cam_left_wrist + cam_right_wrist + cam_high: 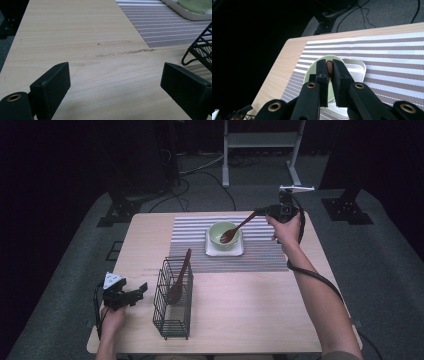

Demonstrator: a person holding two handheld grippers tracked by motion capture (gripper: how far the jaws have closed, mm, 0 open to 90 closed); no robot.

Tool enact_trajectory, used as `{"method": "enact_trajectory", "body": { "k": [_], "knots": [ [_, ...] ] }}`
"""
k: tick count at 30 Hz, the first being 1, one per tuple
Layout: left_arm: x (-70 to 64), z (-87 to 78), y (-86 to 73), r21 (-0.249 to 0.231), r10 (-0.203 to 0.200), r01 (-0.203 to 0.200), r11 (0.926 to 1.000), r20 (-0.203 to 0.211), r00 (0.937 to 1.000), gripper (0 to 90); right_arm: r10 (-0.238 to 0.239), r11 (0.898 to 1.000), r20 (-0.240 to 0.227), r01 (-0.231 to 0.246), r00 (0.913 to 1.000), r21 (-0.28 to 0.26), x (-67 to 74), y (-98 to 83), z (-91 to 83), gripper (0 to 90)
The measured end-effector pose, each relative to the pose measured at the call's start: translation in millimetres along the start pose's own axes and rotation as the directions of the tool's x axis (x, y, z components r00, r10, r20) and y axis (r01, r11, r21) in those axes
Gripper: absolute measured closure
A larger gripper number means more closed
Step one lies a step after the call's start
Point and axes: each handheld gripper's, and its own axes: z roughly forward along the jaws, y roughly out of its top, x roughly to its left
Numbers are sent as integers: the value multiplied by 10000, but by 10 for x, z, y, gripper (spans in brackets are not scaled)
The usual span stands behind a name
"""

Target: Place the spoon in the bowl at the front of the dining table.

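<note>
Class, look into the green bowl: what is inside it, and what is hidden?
The head of a brown spoon, held by the right gripper, sits inside the green bowl. The spoon covers part of the bowl's floor, so anything beneath it cannot be seen.

This looks like a lab or test room, not a home. The wooden counter (250, 310) stands alone on grey carpet (390, 265). Dark walls, black stands (117, 207), loose cables (200, 175) and a metal frame (260, 150) are all around it.

bowl (223, 234) on tray (224, 251) on mat (260, 254) | rack (173, 303) before mat, on table (250, 310)
</note>
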Motion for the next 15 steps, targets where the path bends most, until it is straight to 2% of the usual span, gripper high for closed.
{"method": "enact_trajectory", "body": {
  "k": [15],
  "knots": [
    [-3, 1, 1, 34, 62, -62, 10000, -5, 10000, 83, 188, 9998, 144, -189, 9997, 46, -88, -48, 87, 830]
  ]
}}
